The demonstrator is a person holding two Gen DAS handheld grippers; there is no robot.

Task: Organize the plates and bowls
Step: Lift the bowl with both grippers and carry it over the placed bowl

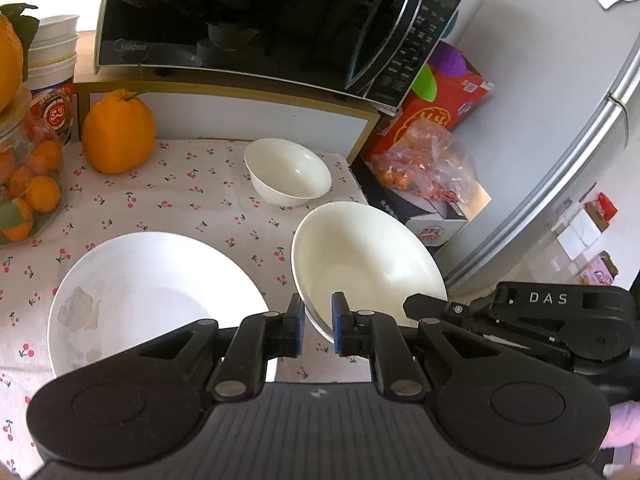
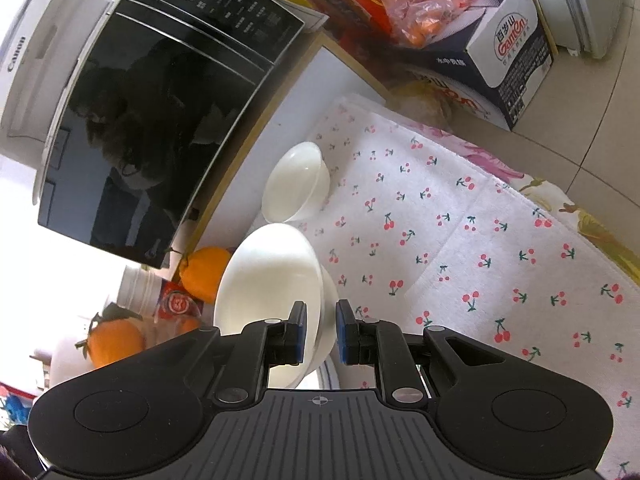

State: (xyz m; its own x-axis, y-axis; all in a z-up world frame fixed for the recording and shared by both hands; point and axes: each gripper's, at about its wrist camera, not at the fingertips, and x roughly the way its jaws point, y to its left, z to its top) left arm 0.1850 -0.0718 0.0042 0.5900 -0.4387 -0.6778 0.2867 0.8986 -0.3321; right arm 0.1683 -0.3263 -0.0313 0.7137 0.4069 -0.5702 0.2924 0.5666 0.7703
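A large white bowl (image 1: 368, 264) hangs tilted above the cherry-print cloth (image 1: 192, 196), held from two sides. My left gripper (image 1: 318, 314) is shut on its near rim. In the right wrist view my right gripper (image 2: 321, 322) is shut on the rim of the same bowl (image 2: 272, 276); its black housing (image 1: 560, 320) reaches in from the right in the left wrist view. A wide white plate (image 1: 152, 280) lies on the cloth left of the bowl. A small white bowl (image 1: 288, 172) stands upright farther back, near the shelf (image 2: 298, 180).
A black microwave (image 1: 256, 20) sits on a wooden shelf behind the cloth. A big orange (image 1: 118, 136), a jar of small oranges (image 1: 28, 184) and stacked paper tubs (image 1: 52, 52) crowd the left. Cardboard boxes (image 1: 440, 104) and a plastic bag (image 1: 428, 164) stand by the fridge (image 1: 560, 120) on the right.
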